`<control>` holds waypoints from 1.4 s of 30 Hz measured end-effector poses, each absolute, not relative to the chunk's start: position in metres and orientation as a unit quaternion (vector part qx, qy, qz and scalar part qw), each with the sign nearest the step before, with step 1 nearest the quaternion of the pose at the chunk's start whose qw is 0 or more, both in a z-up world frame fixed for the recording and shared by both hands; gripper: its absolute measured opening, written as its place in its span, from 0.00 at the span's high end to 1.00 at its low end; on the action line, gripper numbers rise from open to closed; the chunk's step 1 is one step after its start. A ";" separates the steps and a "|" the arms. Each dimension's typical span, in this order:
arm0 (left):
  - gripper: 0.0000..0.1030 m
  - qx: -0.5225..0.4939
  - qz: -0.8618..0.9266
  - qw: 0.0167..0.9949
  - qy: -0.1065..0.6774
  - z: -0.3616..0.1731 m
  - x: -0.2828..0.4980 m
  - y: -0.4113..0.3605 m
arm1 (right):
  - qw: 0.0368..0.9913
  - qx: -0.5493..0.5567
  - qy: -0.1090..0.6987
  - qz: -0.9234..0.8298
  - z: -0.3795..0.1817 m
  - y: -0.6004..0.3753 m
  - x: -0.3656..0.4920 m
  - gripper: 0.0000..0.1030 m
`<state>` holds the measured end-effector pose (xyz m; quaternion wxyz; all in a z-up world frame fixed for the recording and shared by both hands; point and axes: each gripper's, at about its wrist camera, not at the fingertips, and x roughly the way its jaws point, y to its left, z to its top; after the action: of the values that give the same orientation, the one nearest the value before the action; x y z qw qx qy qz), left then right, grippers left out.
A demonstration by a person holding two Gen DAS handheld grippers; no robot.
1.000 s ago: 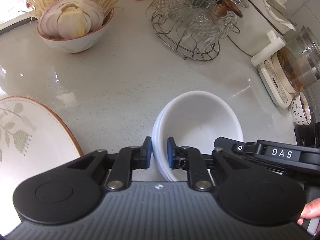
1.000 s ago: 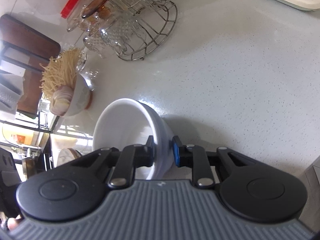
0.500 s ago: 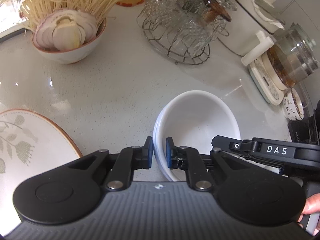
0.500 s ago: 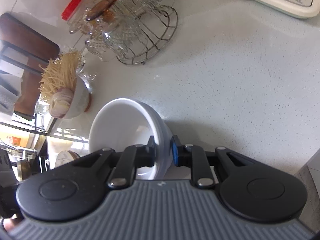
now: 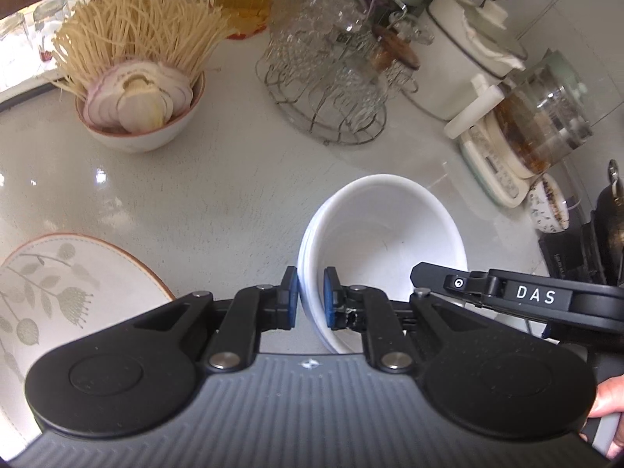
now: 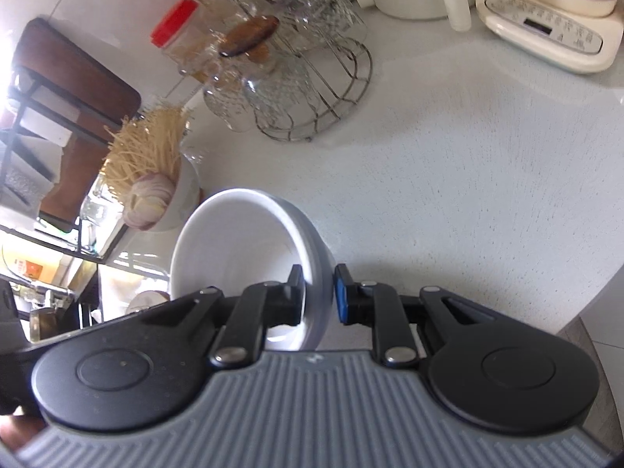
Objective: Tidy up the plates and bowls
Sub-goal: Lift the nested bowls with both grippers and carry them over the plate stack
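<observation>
A stack of white bowls (image 5: 384, 234) is held above the pale counter, and it also shows in the right wrist view (image 6: 241, 241). My left gripper (image 5: 311, 296) is shut on the stack's near left rim. My right gripper (image 6: 319, 296) is shut on the opposite rim, and its black arm marked DAS (image 5: 534, 296) shows in the left wrist view. A leaf-patterned plate (image 5: 58, 296) with a brown rim lies on the counter to the left. A bowl of noodles and sliced onion (image 5: 136, 93) stands at the back left.
A wire rack of glass cups (image 5: 331, 78) stands behind the bowls. A white pot (image 5: 468, 62), a glass kettle on a cream base (image 5: 538, 124) and a small patterned cup (image 5: 550, 206) line the right side. A red-lidded jar (image 6: 183, 35) stands behind the rack.
Both grippers have risen and drawn back a little with the bowl stack still held. More of the back of the counter shows now.
</observation>
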<state>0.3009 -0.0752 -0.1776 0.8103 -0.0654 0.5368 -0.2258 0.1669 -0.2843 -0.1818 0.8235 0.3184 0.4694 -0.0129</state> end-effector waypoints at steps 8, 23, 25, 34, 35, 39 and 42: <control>0.85 -0.076 -0.243 0.819 0.514 -0.147 0.295 -0.062 | 0.839 0.308 0.449 -0.016 -0.152 -0.271 0.159 0.81; 0.85 -0.087 -0.257 0.823 0.499 -0.120 0.268 0.007 | 0.854 0.308 0.418 -0.024 -0.121 -0.209 0.135 0.81; 0.85 -0.083 -0.255 0.826 0.495 -0.117 0.263 0.020 | 0.857 0.305 0.415 -0.021 -0.117 -0.197 0.133 0.81; 0.85 -0.078 -0.217 0.847 0.479 -0.111 0.239 0.080 | 0.857 0.286 0.427 0.017 -0.118 -0.140 0.141 0.81; 0.85 -0.084 -0.211 0.847 0.480 -0.112 0.238 0.087 | 0.857 0.283 0.430 0.021 -0.119 -0.134 0.143 0.81; 0.85 -0.097 -0.192 0.848 0.484 -0.120 0.235 0.110 | 0.857 0.270 0.437 0.040 -0.125 -0.115 0.151 0.81; 0.85 -0.106 -0.177 0.847 0.490 -0.131 0.234 0.122 | 0.855 0.261 0.444 0.050 -0.131 -0.104 0.156 0.81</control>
<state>0.2344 0.1221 -0.1309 0.8469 -0.1059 0.4900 -0.1770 0.1561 -0.1042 -0.1305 0.8555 0.2613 0.4443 0.0499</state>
